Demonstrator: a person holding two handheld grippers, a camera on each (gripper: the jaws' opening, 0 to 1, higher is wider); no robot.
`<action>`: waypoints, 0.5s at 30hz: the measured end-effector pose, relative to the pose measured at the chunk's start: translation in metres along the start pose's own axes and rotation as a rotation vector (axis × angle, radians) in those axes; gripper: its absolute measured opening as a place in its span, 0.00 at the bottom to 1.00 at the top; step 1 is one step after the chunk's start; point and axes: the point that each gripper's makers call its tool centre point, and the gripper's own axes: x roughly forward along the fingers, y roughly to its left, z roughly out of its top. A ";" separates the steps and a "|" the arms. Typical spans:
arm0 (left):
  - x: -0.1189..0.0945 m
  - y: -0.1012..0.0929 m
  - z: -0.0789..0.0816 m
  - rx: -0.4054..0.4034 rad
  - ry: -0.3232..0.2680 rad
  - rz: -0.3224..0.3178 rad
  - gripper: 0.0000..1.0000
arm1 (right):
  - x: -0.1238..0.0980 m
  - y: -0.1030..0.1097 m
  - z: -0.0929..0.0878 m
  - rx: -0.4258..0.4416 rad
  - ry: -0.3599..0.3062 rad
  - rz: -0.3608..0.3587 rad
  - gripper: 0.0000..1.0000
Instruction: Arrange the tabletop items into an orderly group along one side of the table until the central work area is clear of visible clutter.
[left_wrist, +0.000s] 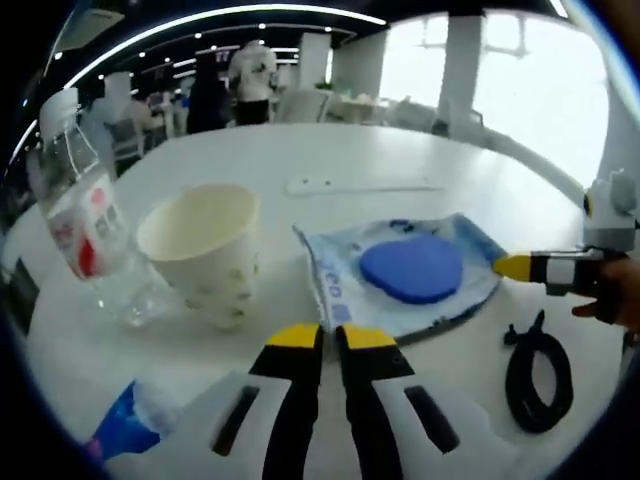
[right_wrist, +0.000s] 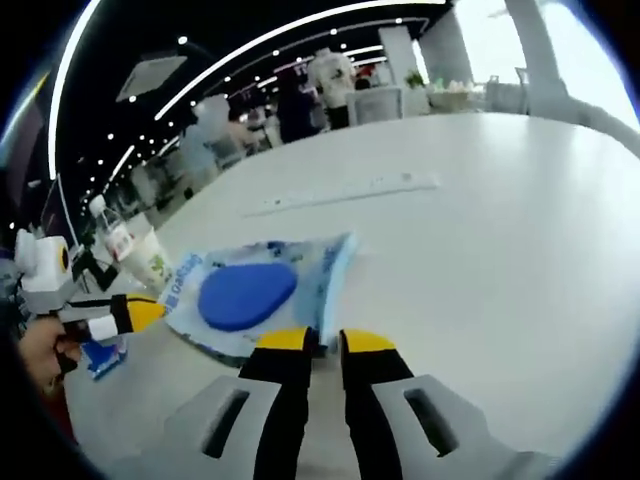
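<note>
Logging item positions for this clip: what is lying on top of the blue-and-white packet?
A round blue pad lies on the packet, roughly in its middle. The packet's print beneath the pad is covered, and whatever is under the packet on the table cannot be seen.

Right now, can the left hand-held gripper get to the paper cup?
Probably yes. The paper cup stands just ahead and to the left of the left hand-held gripper, with bare table between them; the plastic bottle sits beyond it.

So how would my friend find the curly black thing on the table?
Start at the big white table and find the flat blue-and-white packet with the blue oval in the middle of it. Beside the packet's edge, close to the other gripper's yellow tip, lies a black cable loop. It is the only black, ring-shaped thing there.
</note>
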 end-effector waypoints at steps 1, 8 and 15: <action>-0.002 0.000 0.001 0.009 -0.007 0.001 0.10 | -0.001 -0.001 0.000 0.009 0.002 -0.005 0.20; -0.012 0.001 0.008 0.032 -0.021 0.018 0.32 | -0.010 -0.002 0.009 0.020 -0.028 -0.006 0.51; -0.029 -0.001 0.012 0.071 -0.029 -0.008 0.51 | -0.024 0.011 0.013 -0.042 -0.021 0.049 0.71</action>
